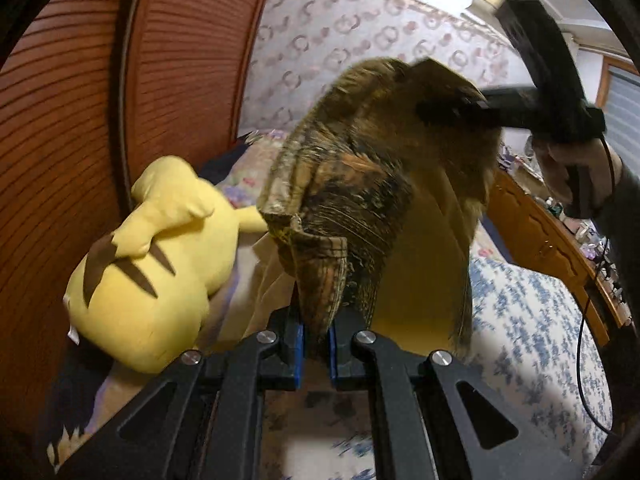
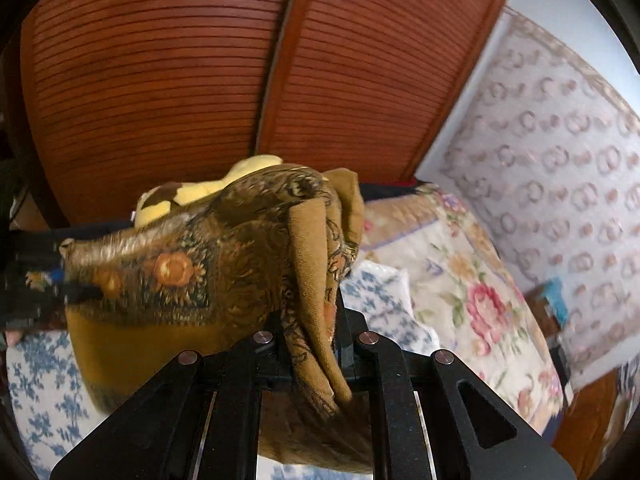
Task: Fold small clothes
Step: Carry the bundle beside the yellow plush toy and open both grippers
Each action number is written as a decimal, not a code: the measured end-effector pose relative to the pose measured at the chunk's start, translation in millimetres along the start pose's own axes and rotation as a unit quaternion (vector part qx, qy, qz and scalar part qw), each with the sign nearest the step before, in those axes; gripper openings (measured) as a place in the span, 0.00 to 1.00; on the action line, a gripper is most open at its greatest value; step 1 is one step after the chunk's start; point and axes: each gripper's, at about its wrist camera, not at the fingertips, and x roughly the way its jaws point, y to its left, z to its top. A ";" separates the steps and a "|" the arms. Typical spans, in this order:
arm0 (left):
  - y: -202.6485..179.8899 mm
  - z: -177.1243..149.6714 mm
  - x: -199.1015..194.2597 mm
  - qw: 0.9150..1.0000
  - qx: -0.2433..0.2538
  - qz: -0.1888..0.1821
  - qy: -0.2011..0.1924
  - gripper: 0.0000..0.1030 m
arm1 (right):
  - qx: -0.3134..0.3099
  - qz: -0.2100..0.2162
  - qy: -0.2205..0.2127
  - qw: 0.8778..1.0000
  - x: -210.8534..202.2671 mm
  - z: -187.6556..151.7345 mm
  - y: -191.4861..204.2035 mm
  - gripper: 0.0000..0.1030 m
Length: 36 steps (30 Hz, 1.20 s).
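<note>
A brown cloth (image 1: 360, 184) with a dark floral print and a plain mustard underside hangs in the air between both grippers, above the bed. My left gripper (image 1: 316, 334) is shut on a bunched corner of it, the blue pads pressing the fabric. In the left wrist view my right gripper (image 1: 436, 111) is blurred at the upper right, clamped on the cloth's far top edge, with a person's hand (image 1: 568, 172) on its handle. In the right wrist view the cloth (image 2: 200, 272) drapes over my right gripper (image 2: 314, 336), which is shut on a folded strip. My left gripper (image 2: 48, 280) shows dimly at the left edge.
A yellow plush toy (image 1: 152, 264) lies on the bed at the left, by the red-brown louvred wardrobe doors (image 1: 80, 120). The bed has a blue-flowered sheet (image 1: 528, 340) and a floral quilt (image 2: 460, 280). A wooden desk (image 1: 552, 248) with small clutter stands at the right.
</note>
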 end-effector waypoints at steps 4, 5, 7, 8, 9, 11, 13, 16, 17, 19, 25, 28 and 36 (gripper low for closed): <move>11.2 -10.2 3.2 1.000 -0.001 0.014 0.013 0.05 | 0.008 0.018 -0.005 1.000 33.9 11.9 8.3 0.09; 13.0 -11.9 5.3 1.000 0.000 0.019 0.016 0.05 | 0.020 0.025 -0.006 0.999 42.6 11.6 5.1 0.11; 16.2 -12.3 9.1 1.000 -0.001 0.020 0.023 0.05 | 0.043 0.026 -0.005 0.999 54.0 8.7 7.7 0.23; 14.9 -12.1 9.4 0.999 0.003 0.023 0.025 0.07 | 0.060 0.015 -0.002 0.998 60.7 4.8 3.5 0.35; 13.1 -12.1 9.5 0.999 0.011 0.026 0.024 0.08 | 0.074 0.011 -0.003 0.997 62.5 3.3 0.7 0.38; 11.9 -10.9 8.4 0.999 0.017 0.030 0.022 0.12 | 0.114 0.002 -0.019 0.993 61.7 -6.4 -11.2 0.45; 10.1 -9.2 5.8 0.999 0.022 0.027 0.018 0.19 | 0.144 -0.002 -0.037 0.989 60.2 -13.6 -19.8 0.47; 6.5 -6.6 -3.9 0.999 0.029 0.024 0.005 0.28 | 0.169 0.027 -0.038 0.985 69.2 -27.7 -22.0 0.47; 6.1 -6.1 -7.2 0.999 0.030 0.025 0.000 0.32 | 0.173 0.033 -0.032 0.984 75.1 -31.3 -21.5 0.47; 4.6 -4.8 -16.7 0.999 0.033 0.030 -0.015 0.38 | 0.182 0.036 -0.011 0.983 91.1 -42.0 -16.9 0.47; -9.5 3.6 -40.4 0.997 0.055 0.038 -0.048 0.51 | 0.206 0.033 -0.008 0.978 113.6 -73.7 -9.9 0.47; -21.0 6.7 -45.7 0.996 0.071 0.036 -0.051 0.51 | 0.216 0.017 -0.012 0.976 99.2 -77.5 -7.1 0.47; -61.4 3.7 -57.1 0.993 0.096 0.018 -0.060 0.51 | 0.237 -0.059 -0.078 0.967 -24.0 -120.5 27.5 0.47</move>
